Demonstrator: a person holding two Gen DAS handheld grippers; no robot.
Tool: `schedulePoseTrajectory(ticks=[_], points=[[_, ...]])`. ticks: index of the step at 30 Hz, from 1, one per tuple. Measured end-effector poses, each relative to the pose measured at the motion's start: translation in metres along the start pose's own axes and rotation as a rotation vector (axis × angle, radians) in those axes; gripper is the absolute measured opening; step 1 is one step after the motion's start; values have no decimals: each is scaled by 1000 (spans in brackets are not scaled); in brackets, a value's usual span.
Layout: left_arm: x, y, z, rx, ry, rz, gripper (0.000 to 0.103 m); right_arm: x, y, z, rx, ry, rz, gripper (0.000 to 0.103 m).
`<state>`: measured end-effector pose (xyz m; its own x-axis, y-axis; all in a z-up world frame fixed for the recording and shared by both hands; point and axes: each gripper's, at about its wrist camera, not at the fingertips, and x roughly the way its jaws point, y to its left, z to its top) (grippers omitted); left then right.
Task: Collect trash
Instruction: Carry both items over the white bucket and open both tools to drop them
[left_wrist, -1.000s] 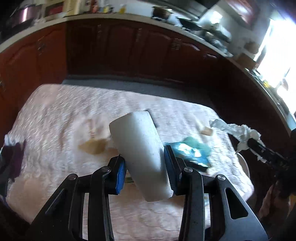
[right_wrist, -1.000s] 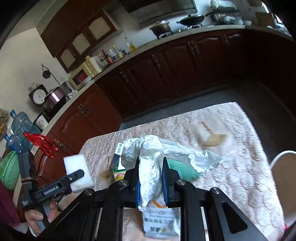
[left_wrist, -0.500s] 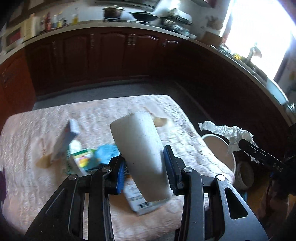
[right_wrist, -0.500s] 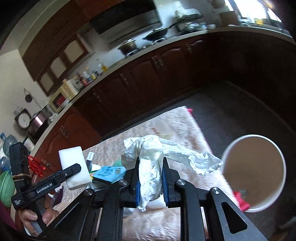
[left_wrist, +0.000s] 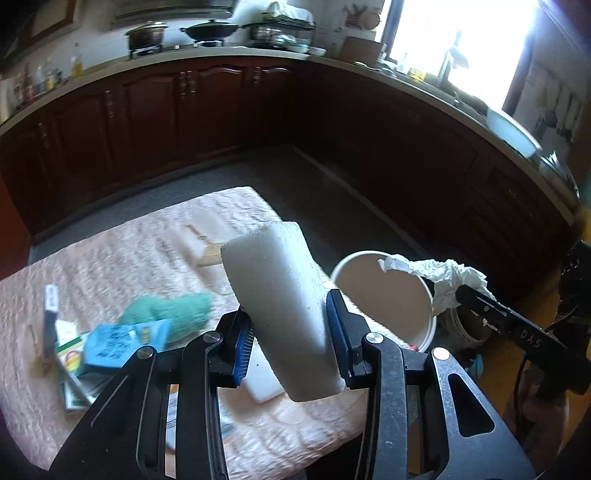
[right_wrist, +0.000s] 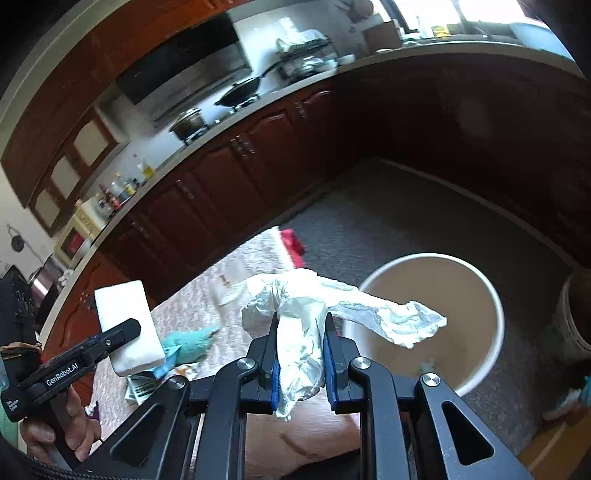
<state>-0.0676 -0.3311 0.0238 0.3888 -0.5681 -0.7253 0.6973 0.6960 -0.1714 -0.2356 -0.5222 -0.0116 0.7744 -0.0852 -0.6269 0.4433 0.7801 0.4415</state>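
Gripping a white foam block (left_wrist: 282, 310) between its blue pads, the left gripper (left_wrist: 290, 332) holds it tilted above the near corner of the desk (left_wrist: 122, 254), which is covered with a pale quilted cloth. The right gripper (right_wrist: 300, 354) has its jaws clenched on a crumpled white paper (right_wrist: 306, 325), whose loose end trails out over the rim of the white bucket (right_wrist: 495, 339) standing on the grey floor just beside the desk. Left on the cloth are a green cloth wad (left_wrist: 173, 308), a blue packet (left_wrist: 114, 339) and some cartons, blurred. A smaller grubby pail (right_wrist: 572, 317) sits next to the bucket. Dark wooden cabinets (left_wrist: 155, 107) line the walls behind.
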Motion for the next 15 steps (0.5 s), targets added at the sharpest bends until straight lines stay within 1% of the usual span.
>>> schedulePoseTrajectory(ticks=[6,10,15], points=[[20,-25,8,29,23,-36,35,-5,-24,1,26,-4,-62,17],[34,-38,10,39,37,-53,35,-5,-41,0,49,9,-85,17],[52,-50,11,49,66,-68,35,-2,-50,-1,65,17,-109,17]])
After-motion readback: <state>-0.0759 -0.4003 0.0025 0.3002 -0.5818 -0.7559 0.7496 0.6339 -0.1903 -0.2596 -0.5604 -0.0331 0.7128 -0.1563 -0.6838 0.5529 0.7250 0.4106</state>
